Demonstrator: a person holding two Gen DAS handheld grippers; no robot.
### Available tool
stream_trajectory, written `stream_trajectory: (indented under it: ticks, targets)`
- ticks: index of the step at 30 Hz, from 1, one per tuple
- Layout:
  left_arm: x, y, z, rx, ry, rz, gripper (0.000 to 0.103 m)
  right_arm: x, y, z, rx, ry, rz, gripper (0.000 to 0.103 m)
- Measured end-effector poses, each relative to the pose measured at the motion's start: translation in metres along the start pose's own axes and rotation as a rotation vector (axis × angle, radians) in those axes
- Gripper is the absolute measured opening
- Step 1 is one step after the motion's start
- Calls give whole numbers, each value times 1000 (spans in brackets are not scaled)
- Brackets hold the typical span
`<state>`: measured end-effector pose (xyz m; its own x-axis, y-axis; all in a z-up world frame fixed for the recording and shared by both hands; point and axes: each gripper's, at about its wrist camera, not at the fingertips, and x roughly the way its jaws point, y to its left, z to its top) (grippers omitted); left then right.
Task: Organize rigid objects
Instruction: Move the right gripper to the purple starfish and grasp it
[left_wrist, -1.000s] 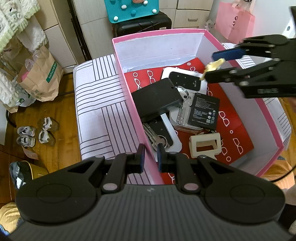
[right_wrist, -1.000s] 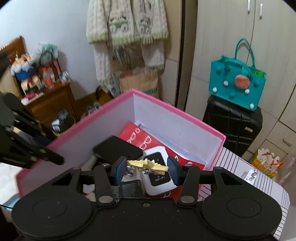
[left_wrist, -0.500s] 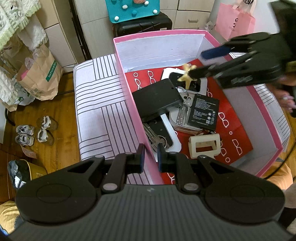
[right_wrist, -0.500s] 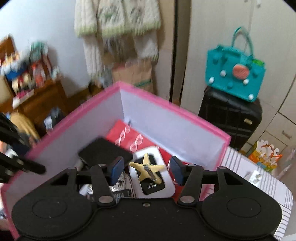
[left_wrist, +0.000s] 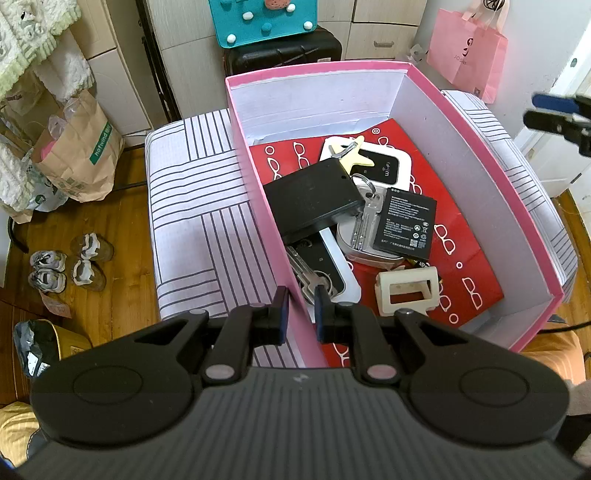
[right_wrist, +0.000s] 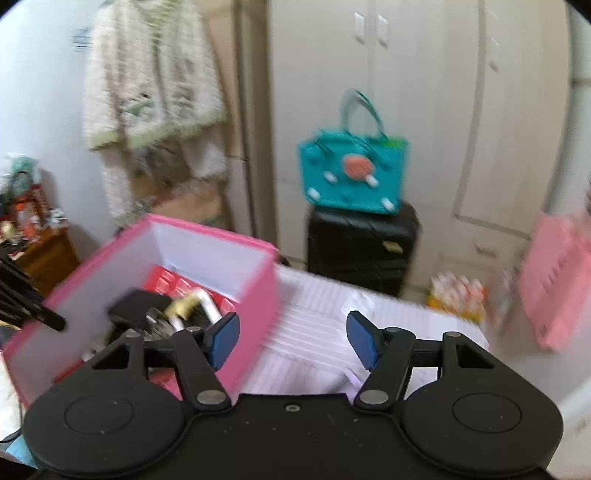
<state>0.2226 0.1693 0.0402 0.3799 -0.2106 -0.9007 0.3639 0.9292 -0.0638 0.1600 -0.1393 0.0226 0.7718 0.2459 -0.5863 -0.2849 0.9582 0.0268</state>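
Pink cardboard is what your left gripper (left_wrist: 298, 308) is clamped on: its jaws pinch the near wall of the box (left_wrist: 480, 147), one pad outside and one inside. Your right gripper (right_wrist: 291, 341) is empty, its jaws are opening with nothing between them, and it sits outside the box over the striped cushion (left_wrist: 192, 221).

The risk now is with the box itself. If your left hand twists or pulls while pinching that thin wall, the cardboard could buckle or the whole box could slide off the cushion. The right-wrist view is blurred, so a fast reach for the next item could miss it or clip the box's rim.

Inside, the pile is loose and layered. The yellow star clip (left_wrist: 352, 155) lies on the white wifi device (left_wrist: 397, 166) at the far end, its edge touching the black case (left_wrist: 314, 201). Keys (left_wrist: 364, 218) lie partly under the case, with a battery (left_wrist: 404, 225) beside them on an oval tin. A second white device (left_wrist: 332, 273) rests against the near wall, and a cream hair claw (left_wrist: 406, 291) sits on the red paper lining (left_wrist: 469, 266). Dropping anything heavy here could shift the stack.
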Motion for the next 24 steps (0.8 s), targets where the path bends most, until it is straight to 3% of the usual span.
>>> stream_trajectory:
  ticks: [8,16,24]
  targets:
    - [0,0,0,-7,-5,-1,13,17,-39,-40,95,62,-21,69]
    - [-1,0,-2,-12,-14,0,13,52,-44,-72,115,64,-23,69]
    - [-1,2,-2,-24,-14,-3,13,96,-42,-80,105,73,-38,70]
